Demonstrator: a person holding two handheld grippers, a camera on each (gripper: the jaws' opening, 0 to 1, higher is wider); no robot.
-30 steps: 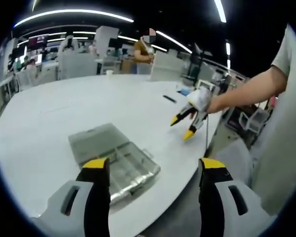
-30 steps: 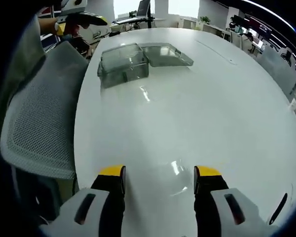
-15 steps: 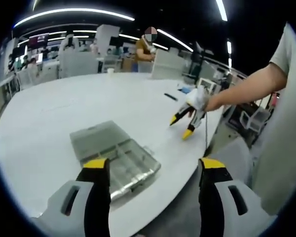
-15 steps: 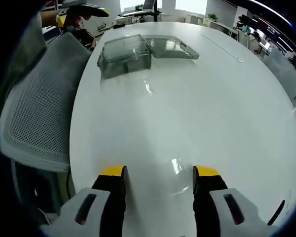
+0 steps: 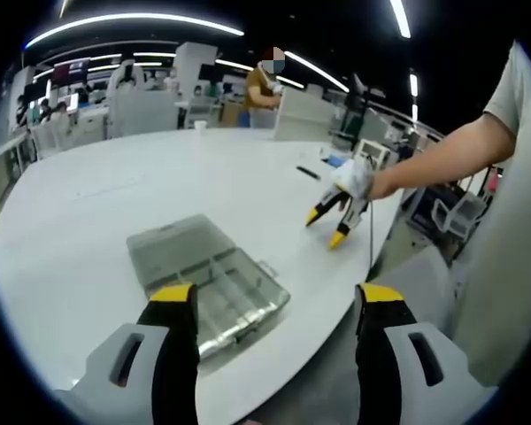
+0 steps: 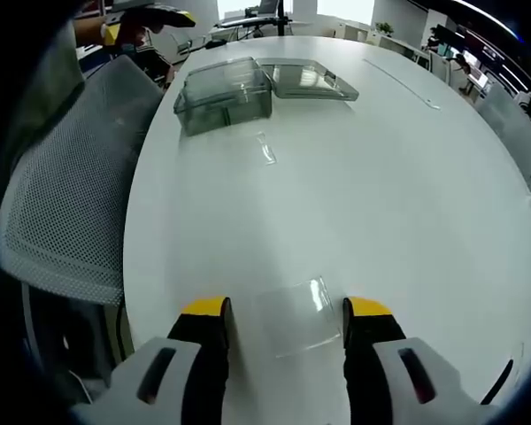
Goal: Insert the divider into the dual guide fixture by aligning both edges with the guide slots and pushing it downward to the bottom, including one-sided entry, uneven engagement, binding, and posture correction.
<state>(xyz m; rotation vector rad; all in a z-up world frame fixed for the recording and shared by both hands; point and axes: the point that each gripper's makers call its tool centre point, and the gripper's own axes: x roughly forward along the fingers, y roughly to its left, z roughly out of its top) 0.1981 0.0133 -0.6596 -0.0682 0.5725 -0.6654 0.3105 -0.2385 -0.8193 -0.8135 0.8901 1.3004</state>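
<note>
left gripper (image 5: 273, 305): jaws apart, above box (image 5: 209, 282)
right gripper (image 6: 281, 319): jaws apart, straddling clear divider (image 6: 294, 315) on table (image 6: 407, 195)

The right gripper (image 6: 281, 317) had yellow tips on black jaws and a grey body, with a clear divider (image 6: 290, 315) between them. Ahead lay a smoky transparent compartment box (image 6: 224, 93) on the glossy white table (image 6: 407, 186), a grey mesh chair (image 6: 66, 204) to its left.

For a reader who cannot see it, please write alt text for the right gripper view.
The right tool is open just above a white table, with a small clear divider lying flat between its tips. Farther along the table lies an open clear box with its lid beside it; a mesh chair stands at the table's edge.
</note>
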